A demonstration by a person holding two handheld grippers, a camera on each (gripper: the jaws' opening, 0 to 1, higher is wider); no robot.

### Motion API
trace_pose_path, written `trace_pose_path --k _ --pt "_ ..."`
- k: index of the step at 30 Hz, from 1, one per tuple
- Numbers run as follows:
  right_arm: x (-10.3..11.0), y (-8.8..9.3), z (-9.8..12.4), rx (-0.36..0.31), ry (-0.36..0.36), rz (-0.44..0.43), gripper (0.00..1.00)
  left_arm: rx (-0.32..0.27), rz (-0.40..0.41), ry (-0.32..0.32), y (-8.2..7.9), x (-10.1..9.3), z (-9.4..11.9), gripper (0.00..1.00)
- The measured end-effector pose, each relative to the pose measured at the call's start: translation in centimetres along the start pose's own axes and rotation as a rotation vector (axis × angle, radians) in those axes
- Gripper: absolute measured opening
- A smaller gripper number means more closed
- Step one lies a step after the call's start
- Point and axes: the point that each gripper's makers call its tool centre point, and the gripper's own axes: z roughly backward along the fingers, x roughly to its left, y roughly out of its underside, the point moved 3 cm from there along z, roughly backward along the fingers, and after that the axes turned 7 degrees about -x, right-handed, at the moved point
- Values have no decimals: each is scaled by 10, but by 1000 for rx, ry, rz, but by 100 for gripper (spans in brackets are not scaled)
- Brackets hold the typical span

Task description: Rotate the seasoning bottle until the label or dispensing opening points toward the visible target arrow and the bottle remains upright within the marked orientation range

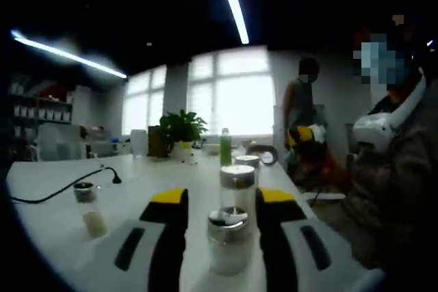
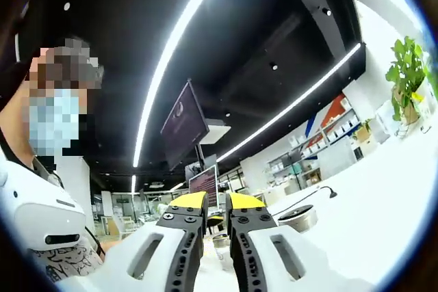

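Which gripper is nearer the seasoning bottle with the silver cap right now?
Left. The left gripper has its fingers either side of the seasoning bottle, open and apparently not touching it. The right gripper, fingers nearly closed, is tilted up toward the ceiling, away from it.

The bottle [image 1: 228, 240] is a clear glass shaker with a shiny metal cap, standing upright on the white bench [image 1: 55, 189], low in the left gripper view. It sits between the two yellow-tipped jaws of the left tool [image 1: 221, 200], apart from both. Whitish seasoning seems to fill its lower part. The cap top looks dark at the middle; which way its opening faces cannot be told, and no label can be made out. In the right gripper view a small glass body [image 2: 220, 245] shows between the jaws, too hidden to identify.
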Motion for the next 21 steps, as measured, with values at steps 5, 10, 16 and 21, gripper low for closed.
trace_pose_path --k 5,10,16,21 --pt "2 0 -6 0 -33 1 9 36 -108 -113 -9 13 -6 38" --pt "1 4 -15 11 -61 -24 8 -107 -77 -260 -32 46 -5 32" --pt "8 5 -29 33 -104 -13 8 -36 -101 -451 -25 75 18 32" --pt "1 -4 -30 31 -82 20 8 -15 -82 -598 -26 76 45 29"
